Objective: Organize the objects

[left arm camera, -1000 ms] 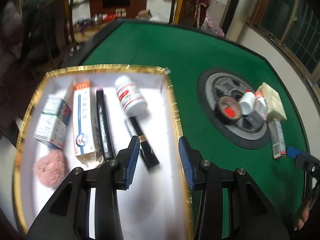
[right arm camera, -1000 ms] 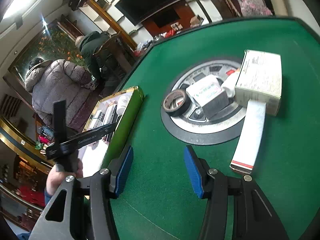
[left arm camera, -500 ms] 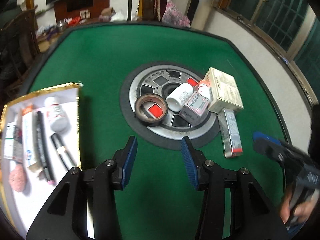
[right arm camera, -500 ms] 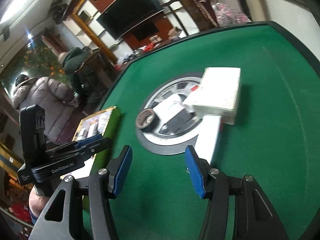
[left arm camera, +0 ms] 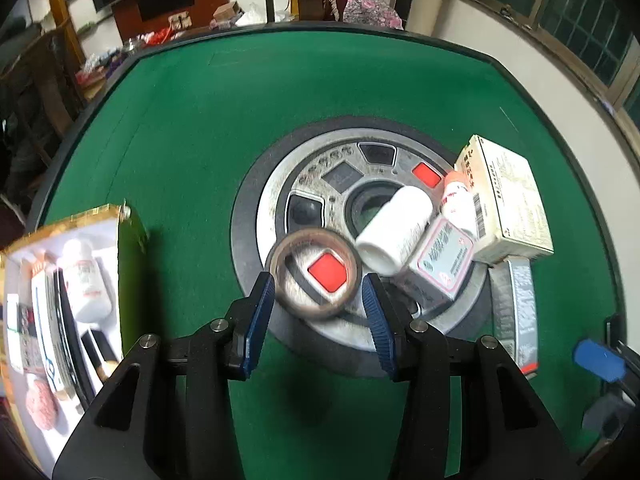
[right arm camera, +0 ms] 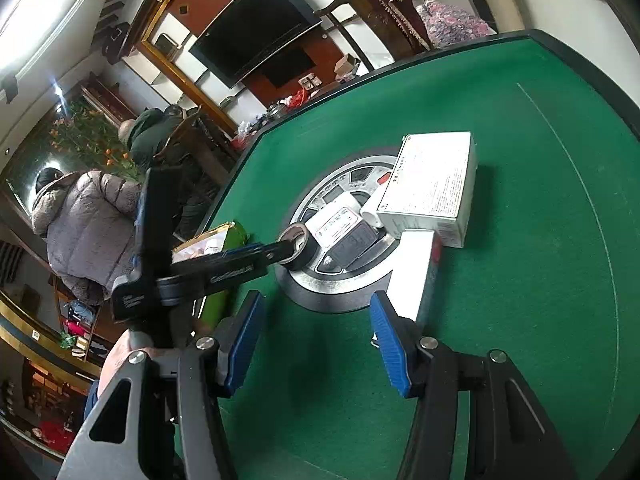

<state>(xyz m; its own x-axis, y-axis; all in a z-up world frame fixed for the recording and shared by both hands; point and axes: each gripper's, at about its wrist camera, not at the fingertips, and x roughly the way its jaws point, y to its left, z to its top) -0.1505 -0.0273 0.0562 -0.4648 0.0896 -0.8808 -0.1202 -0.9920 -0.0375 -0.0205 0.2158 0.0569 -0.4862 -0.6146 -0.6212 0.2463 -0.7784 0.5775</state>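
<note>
Left wrist view alone shows gold-rimmed white tray (left arm camera: 116,216), left gripper (left arm camera: 318,300) jaws wide around brown tape roll (left arm camera: 316,276), white plastic bottle (left arm camera: 394,230) close beside, right gripper (right arm camera: 316,340) jaws wide over green felt table (right arm camera: 520,320).

Bottle (left arm camera: 394,234), boxes (left arm camera: 504,200) crowd tape roll (left arm camera: 316,276) rightward.

A brown tape roll (left arm camera: 316,273) lies flat between the left fingers (left arm camera: 259,312), a red square showing through its hole. Just right of it, beyond the right-hand finger, a white bottle (left arm camera: 394,229) lies on its side against a small grey-white box (left arm camera: 438,264). Farther right sit a small bottle with an orange cap (left arm camera: 456,192), a large cream box (left arm camera: 506,200) and a long silver box (left arm camera: 514,312). Far left of the fingers, a gold-rimmed tray (left arm camera: 132,264) holds bottles, boxes and pens.
</note>
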